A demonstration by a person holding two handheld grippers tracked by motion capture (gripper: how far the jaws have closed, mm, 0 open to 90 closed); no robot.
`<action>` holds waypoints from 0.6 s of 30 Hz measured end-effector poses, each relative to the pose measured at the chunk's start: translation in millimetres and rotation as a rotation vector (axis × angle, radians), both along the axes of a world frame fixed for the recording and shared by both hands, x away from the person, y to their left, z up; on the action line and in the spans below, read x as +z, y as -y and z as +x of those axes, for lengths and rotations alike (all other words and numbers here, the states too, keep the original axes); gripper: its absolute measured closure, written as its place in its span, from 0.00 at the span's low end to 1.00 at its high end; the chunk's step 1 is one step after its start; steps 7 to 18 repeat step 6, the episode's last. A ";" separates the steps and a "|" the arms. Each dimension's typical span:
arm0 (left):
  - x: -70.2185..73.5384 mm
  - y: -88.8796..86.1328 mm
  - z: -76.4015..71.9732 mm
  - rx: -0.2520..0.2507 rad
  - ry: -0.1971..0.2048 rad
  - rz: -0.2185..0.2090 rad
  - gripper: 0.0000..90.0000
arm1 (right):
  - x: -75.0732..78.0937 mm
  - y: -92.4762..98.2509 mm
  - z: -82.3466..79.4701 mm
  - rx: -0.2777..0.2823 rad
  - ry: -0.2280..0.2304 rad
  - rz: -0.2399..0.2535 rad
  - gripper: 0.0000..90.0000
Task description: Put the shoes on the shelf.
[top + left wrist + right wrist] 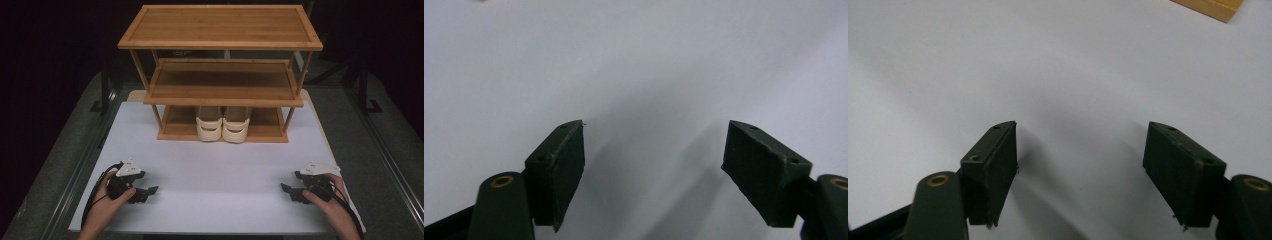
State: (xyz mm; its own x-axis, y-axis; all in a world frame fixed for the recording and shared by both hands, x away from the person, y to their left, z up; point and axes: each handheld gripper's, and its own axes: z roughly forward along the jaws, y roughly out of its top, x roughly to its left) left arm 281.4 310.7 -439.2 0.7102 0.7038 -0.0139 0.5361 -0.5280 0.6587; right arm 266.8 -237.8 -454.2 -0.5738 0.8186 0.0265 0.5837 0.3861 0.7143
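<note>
White-topped bench (220, 170), dark surroundings. At its far middle stands a three-tier bamboo shoe rack (220, 75), upright, legs on the white surface.

Top shelf and middle shelf bare. On the bottom shelf, a pair of cream sandals (222, 125) side by side, touching or nearly so, toes toward the near edge and slightly overhanging the shelf's front lip.

Left gripper (146, 192): held in the person's left hand (107, 200) at the near-left part of the bench, well apart from the rack. Grey three-cornered plate on top, cable looping back along the hand. It points inward toward the bench's middle. In the left gripper view its jaws stand wide apart with nothing between them, only plain white surface ahead; left gripper (654, 150) casts soft shadows on the bench.

Right gripper (290, 190): held in the right hand (330, 202) at the near-right part of the bench, pointing inward, roughly mirroring the other. In the right gripper view its jaws are likewise spread wide and empty; right gripper (1080, 150) looks over white surface, with a corner of the rack's bamboo base (1210, 7) at the upper right edge.

Both grippers low over the bench; whether they touch it I cannot tell.
</note>
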 end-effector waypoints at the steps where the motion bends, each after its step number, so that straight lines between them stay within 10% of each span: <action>1: -1.3 -0.7 0.1 -0.003 0.006 -0.003 0.27 | -1.0 0.2 -1.0 0.000 0.008 0.005 0.32; 18: -4.1 -2.9 -3.1 -0.011 0.034 -0.008 0.26 | -2.0 0.5 -2.1 -0.003 0.021 0.006 0.31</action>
